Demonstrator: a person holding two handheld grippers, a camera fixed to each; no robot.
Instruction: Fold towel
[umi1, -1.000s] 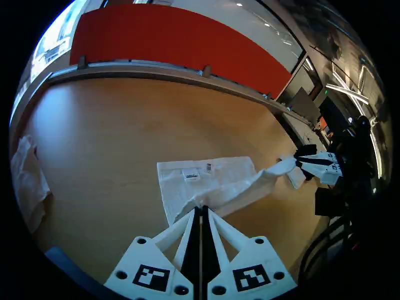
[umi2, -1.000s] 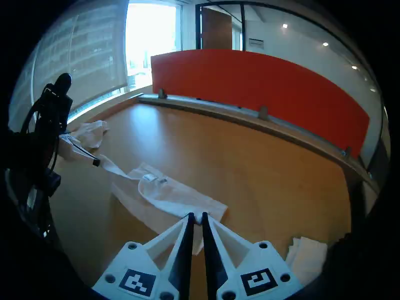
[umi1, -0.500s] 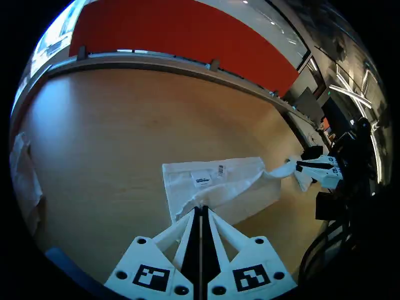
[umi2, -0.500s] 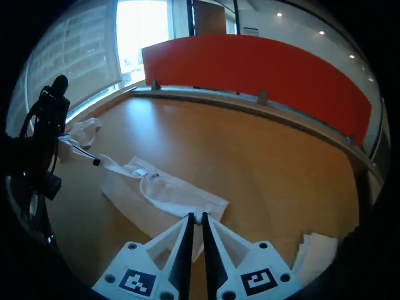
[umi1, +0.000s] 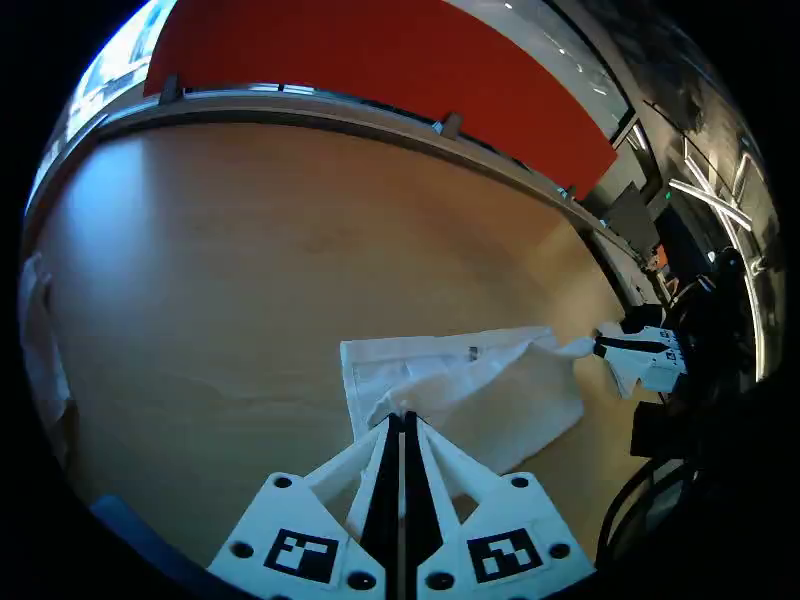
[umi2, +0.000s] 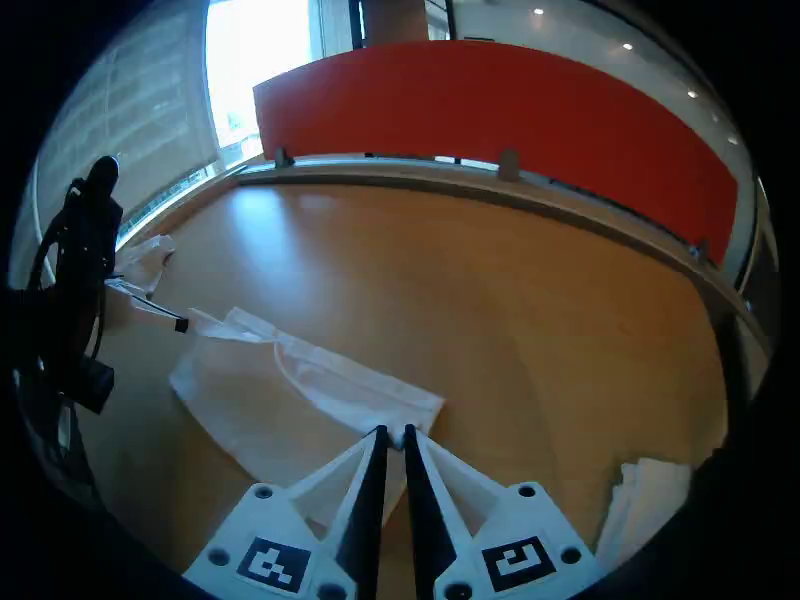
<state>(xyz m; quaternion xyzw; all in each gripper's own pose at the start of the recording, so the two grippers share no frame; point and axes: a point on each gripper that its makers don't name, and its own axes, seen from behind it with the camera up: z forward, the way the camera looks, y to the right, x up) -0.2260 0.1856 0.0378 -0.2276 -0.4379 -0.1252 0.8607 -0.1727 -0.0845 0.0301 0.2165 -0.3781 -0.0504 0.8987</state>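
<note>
The right gripper (umi2: 392, 432) sits at lower centre, its fingers (umi2: 366, 478) drawn nearly together and pinching the near corner of the white towel (umi2: 290, 400). The towel lies partly doubled on the desk (umi2: 480, 290). At far left, the left gripper (umi2: 168, 318) clamps the opposite corner. A red partition (umi2: 500, 110) borders the desk's far edge.

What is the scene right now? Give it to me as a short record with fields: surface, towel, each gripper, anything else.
surface: wooden table, red partition along its far edge
towel: white towel, lying on the table, one edge lifted between the grippers
left gripper: shut on one corner
right gripper: shut on another corner
other: stacked white cloths near the table edge
</note>
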